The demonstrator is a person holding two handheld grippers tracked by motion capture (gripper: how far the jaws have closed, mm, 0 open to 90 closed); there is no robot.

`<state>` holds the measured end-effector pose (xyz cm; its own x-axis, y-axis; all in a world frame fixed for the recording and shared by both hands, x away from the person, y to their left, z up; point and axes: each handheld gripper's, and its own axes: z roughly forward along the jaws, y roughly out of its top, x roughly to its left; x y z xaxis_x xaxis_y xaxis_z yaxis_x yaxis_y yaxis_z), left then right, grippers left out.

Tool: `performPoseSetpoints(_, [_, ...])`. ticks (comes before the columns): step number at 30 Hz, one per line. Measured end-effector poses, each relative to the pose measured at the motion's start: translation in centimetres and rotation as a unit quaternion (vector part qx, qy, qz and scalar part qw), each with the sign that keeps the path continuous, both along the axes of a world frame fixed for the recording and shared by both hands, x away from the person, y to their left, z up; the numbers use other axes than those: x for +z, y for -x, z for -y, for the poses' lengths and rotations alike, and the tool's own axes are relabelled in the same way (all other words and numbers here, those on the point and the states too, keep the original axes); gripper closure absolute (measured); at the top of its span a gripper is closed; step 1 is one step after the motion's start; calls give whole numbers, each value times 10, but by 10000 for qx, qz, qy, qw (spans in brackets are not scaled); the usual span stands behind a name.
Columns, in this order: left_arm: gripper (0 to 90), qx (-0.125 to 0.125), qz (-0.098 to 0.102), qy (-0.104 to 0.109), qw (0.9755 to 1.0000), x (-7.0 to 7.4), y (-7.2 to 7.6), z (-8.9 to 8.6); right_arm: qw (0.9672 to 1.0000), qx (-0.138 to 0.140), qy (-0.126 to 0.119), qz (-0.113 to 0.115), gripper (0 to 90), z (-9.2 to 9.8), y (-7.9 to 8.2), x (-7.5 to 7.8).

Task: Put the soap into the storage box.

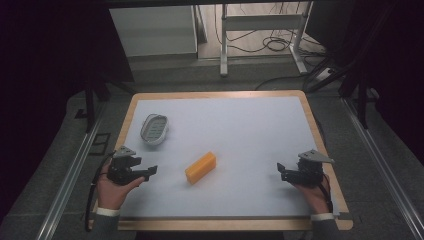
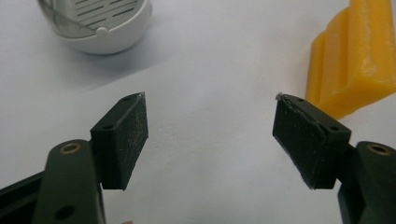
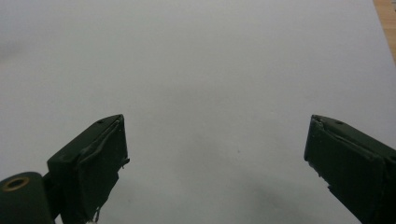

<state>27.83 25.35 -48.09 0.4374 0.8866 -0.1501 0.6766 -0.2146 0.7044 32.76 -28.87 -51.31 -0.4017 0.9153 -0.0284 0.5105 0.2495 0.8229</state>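
A yellow block [image 1: 200, 167] lies near the middle of the white table mat [image 1: 235, 125]. A small white oval dish with a slotted insert [image 1: 154, 128] sits at the mat's left. My left gripper [image 1: 150, 171] rests at the front left, held in a hand, jaws wide apart with nothing between them. In the left gripper view the left gripper [image 2: 210, 135] stands open over bare mat, the yellow block [image 2: 355, 56] ahead on the right and the dish [image 2: 100, 25] ahead on the left. My right gripper [image 1: 281, 170] rests at the front right; the right gripper [image 3: 215, 158] is open over bare mat.
The mat lies on a wooden tabletop [image 1: 320, 135] whose edge shows around it. Beyond the far edge stand white table legs [image 1: 224, 45] with cables [image 1: 275, 42] on the floor. Metal rails [image 1: 70, 175] run along both sides.
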Motion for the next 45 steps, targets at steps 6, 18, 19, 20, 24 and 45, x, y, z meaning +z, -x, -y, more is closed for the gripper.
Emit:
performPoseSetpoints(6, [266, -177, 64, 88, 9998, 10, 0, 0, 9999, -68, 58, 89, 66, -1, 3, 5])
performPoseSetpoints(18, [259, -467, 53, -77, 9989, 24, -6, 17, 9999, -55, 117, 101, 72, -4, 4, 6])
performPoseSetpoints(19, [258, -478, 47, -91, 9988, 25, -6, 19, 9999, -52, 125, 100, 73, -3, 3, 5])
performPoseSetpoints(20, [256, -492, 60, -123, 9987, 26, -6, 21, 9999, -50, 124, 101, 73, -3, 3, 5])
performPoseSetpoints(24, [252, -539, 57, -197, 9983, 31, -9, 29, 9999, -41, 126, 103, 73, -3, 3, 5])
performPoseSetpoints(45, [256, -1027, -140, -454, 9936, 39, -16, 66, 9999, 17, 139, 91, 74, -5, 2, 5])
